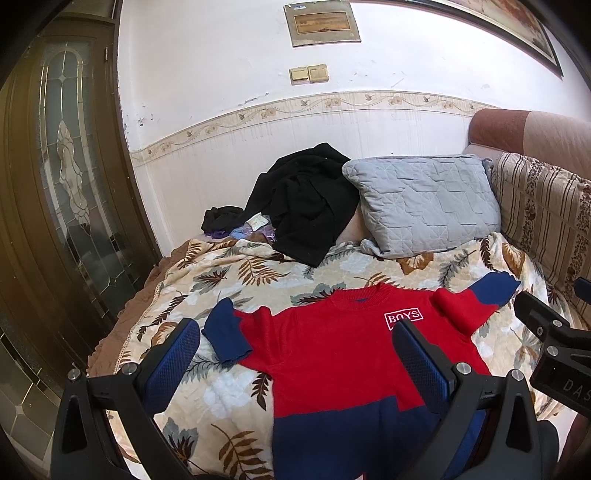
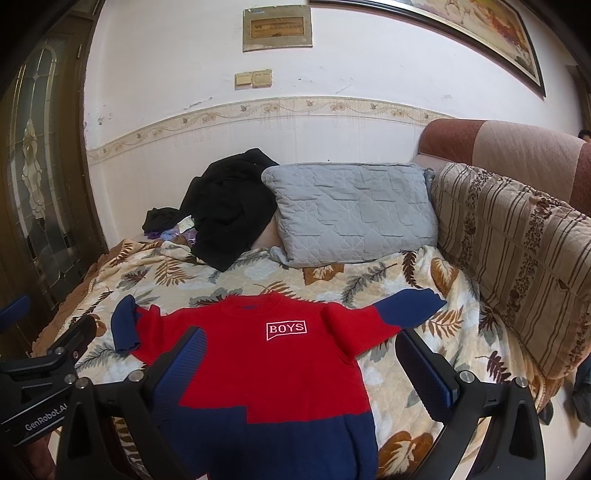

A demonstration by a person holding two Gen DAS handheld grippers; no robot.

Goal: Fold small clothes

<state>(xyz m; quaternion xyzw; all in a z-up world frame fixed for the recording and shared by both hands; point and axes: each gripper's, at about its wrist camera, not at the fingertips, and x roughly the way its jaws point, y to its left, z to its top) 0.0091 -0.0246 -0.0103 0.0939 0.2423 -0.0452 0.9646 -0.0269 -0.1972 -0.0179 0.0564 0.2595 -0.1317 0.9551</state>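
Red sweater [image 1: 332,354] lies flat betw. both grippers' spread fingers [image 2: 424,362], untouched.

You're in a home, living room or bedroom | sofa or daybed under a leaf-print blanket [image 1: 258,266] | grey quilted pillow [image 2: 351,210], striped cushion [image 2: 517,258] | dark coat [image 1: 306,199] dumped on it | framed picture [image 2: 480,29], wall switches [image 1: 309,74], glass-panel wooden door [image 1: 62,166].
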